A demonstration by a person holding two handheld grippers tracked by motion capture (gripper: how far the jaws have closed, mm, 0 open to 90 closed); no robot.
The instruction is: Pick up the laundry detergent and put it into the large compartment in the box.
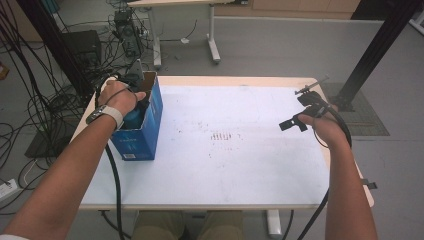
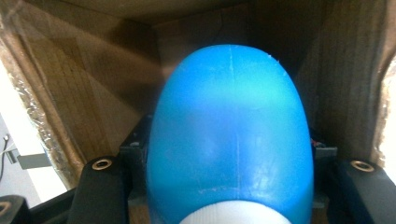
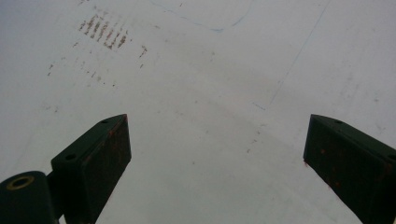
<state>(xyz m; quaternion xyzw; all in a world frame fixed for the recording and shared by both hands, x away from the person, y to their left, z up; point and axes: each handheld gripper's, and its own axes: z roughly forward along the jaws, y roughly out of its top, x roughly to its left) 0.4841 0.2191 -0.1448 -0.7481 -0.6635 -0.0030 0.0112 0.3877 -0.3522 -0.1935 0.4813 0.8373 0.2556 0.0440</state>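
A blue cardboard box [image 1: 146, 134] stands open-topped at the left end of the white table [image 1: 240, 170]. My left gripper [image 1: 135, 106] reaches down into it, shut on a blue plastic bottle [image 2: 231, 135] with a white cap [image 2: 229, 217]. Brown box walls [image 2: 84, 93] surround the bottle, and a black jaw presses each of its sides. In the high view a bit of the bottle [image 1: 132, 120] shows under the hand. My right gripper [image 1: 294, 125] hovers over the table's right side, open. Between its fingers [image 3: 217, 121] lies bare tabletop.
Rusty smudges [image 1: 225, 136] mark the table's middle, the same smudges [image 3: 105, 32] showing ahead of the right gripper. A metal clamp [image 1: 312, 89] sits at the far right corner. Cables [image 1: 30, 110] crowd the floor at left. A black post [image 1: 375, 50] rises at right.
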